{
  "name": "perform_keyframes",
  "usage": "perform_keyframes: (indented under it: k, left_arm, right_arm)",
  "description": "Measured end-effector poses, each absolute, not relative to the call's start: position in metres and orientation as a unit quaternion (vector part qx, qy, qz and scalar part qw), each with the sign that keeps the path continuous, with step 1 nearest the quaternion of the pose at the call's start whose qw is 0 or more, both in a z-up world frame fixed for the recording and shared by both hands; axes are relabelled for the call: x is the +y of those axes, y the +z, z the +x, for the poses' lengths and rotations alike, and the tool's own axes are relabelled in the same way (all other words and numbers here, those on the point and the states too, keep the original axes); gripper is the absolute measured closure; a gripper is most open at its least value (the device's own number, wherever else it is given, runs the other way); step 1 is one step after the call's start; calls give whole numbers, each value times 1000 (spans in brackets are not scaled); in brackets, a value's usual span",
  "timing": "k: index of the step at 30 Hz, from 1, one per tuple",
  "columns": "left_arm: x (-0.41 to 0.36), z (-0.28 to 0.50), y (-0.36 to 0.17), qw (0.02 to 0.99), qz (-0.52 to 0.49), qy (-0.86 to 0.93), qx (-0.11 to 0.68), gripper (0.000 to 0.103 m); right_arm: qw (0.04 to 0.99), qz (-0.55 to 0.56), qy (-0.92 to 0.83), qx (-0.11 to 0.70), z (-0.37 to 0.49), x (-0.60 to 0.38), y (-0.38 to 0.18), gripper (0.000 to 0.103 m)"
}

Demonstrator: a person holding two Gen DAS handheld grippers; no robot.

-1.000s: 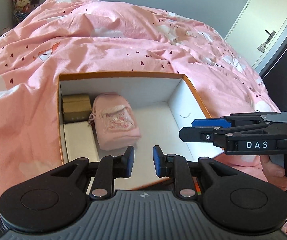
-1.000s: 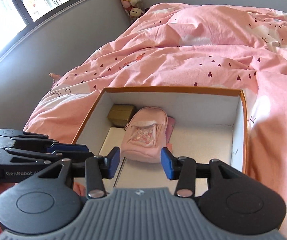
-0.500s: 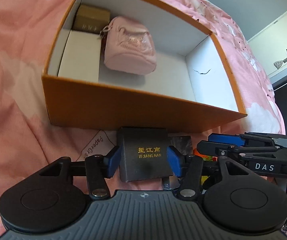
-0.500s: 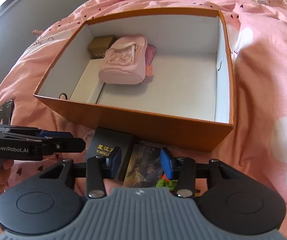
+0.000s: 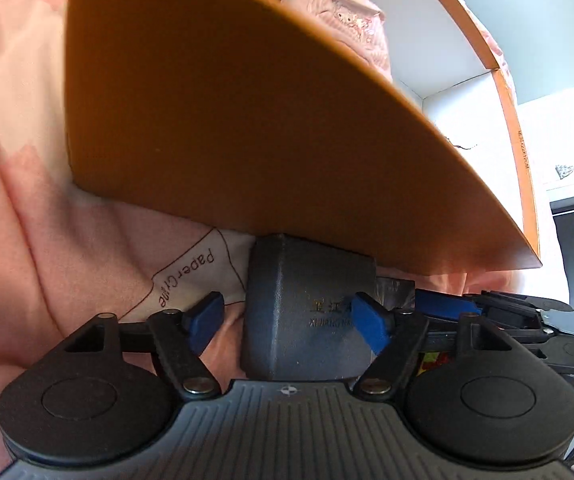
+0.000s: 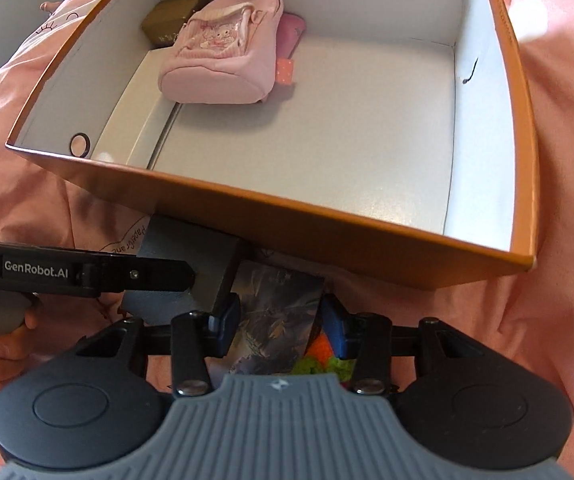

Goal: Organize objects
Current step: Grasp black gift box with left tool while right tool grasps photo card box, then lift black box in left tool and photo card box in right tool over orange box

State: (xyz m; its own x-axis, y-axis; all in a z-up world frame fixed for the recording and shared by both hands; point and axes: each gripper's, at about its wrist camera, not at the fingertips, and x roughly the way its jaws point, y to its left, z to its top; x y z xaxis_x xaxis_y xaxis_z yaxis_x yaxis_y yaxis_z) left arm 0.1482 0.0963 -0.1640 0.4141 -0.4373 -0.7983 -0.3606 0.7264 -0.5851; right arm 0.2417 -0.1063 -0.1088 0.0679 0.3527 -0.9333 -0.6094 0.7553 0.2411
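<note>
black box (image 5: 303, 312) between spread, just-widened left gripper (image 5: 287, 316); right gripper (image 6: 279, 320) apparently unclamped, straddling dark card (image 6: 275, 320)

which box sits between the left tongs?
The dark grey box with gold lettering, outside the orange box's front wall; the brown box lies inside its far corner.

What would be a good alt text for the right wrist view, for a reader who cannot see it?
The right gripper reaches down over a picture card lying on pink bedding, its jaws on either side of the card. Behind it stands an open orange box holding a small pink backpack. At left, the left gripper reaches over a dark box.
</note>
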Motion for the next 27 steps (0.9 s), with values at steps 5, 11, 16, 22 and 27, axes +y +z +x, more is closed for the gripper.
perform_keyframes:
  k: [5,11,16,22,27]
  left_arm:
    - [94,153,-169,755,-368,-33,541,17]
    - [91,153,-163,762,-354,-35,541,33]
    - [99,142,-147,770,-355,-35,529,51]
    - [97,122,-119,792,-304,-4,529,52]
    - [95,110,-105,801,-266,11,536,53]
  right_arm:
    - [704,-97,337,617,252,-104,-125,45]
    - [686,-40,335,645,269,-113,-144,44]
    - [685,-10,332,648,271,-121,-142,48]
    - [705,2,342,622,257,-124,-112,70]
    - [701,13,360,615,242,-117,-94,77]
